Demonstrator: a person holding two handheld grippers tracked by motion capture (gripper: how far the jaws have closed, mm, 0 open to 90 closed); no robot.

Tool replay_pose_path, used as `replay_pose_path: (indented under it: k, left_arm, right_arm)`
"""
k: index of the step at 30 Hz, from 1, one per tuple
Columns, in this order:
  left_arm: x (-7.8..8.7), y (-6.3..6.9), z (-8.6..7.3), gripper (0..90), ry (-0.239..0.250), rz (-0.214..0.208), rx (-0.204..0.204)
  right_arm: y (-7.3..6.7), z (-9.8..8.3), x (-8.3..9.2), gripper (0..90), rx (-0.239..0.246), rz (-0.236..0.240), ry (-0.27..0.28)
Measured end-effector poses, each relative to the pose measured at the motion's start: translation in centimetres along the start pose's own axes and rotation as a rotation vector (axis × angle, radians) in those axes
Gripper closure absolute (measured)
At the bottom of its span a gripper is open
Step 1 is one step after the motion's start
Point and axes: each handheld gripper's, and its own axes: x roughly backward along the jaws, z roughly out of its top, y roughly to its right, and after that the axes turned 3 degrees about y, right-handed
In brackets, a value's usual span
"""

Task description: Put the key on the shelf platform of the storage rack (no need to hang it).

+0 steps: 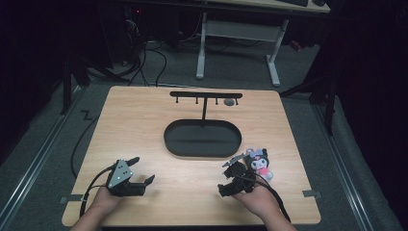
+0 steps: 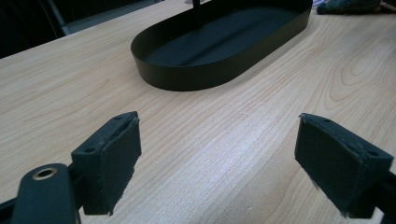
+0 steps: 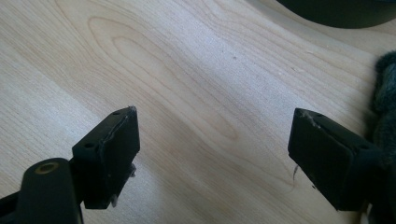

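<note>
- The light wooden rectangular table [image 1: 144, 125] carries everything; dark floor and a white-legged desk lie beyond its far edge.
- A black oval metal tray [image 1: 169, 139] sits at the middle of the table, slightly toward the far side. A thin black post rises from its far part to a black crossbar with small hooks [image 1: 206, 95]. In the left gripper view the tray [image 2: 187, 77] lies ahead of the fingers, well apart from them.
- The left gripper [image 1: 143, 171], black with a grey three-cornered plate on top, is held in the person's left hand [image 1: 103, 199] near the near-left corner of the table. Its fingers [image 2: 109, 161] stand wide apart with bare wood between them.
- The right gripper [image 1: 230, 177] is held in the person's right hand [image 1: 260, 199] at the near right, just beside the toy. Its fingers [image 3: 112, 154] are also spread wide, clamped on nothing.
- The small plush doll with black hair and a pink-and-white body [image 1: 261, 164] lies on the table right of the tray's near end, just beside the right gripper; its dark fuzzy edge [image 3: 385, 98] shows by the right-hand finger in the right gripper view.
</note>
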Motion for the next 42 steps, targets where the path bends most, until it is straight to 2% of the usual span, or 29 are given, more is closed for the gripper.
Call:
replay_pose_path:
  k: [6,8,11,18,26,31,36,42]
  left_arm:
    - [0.0,0.0,0.0,15.4,0.001,0.000,0.000]
    - [0.0,0.0,0.0,15.4,0.001,0.000,0.000]
    - [0.0,0.0,0.0,15.4,0.002,-0.001,0.003]
    - [0.0,0.0,0.0,15.4,0.003,-0.001,0.003]
    - [0.0,0.0,0.0,15.4,0.004,-0.002,0.004]
    - [0.0,0.0,0.0,15.4,0.003,-0.002,0.003]
    - [0.0,0.0,0.0,15.4,0.003,-0.001,0.004]
    - [0.0,0.0,0.0,15.4,0.002,-0.001,0.003]
  right_arm:
    - [0.3,0.0,-0.4,15.7,0.015,0.002,-0.054]
    - [0.3,0.0,-0.4,15.7,0.005,0.002,-0.064]
    - [0.7,-0.1,-0.3,15.8,0.014,-0.017,-0.086]
    - [1.3,0.1,0.3,15.9,0.011,-0.016,-0.099]
    - [2.4,0.4,1.4,15.9,0.026,-0.036,-0.109]
    - [3.7,0.4,2.2,15.8,-0.004,-0.060,-0.128]
    - [4.9,0.3,3.0,15.7,-0.022,-0.066,-0.131]
    - [6.2,0.1,3.8,15.7,-0.066,-0.081,-0.132]
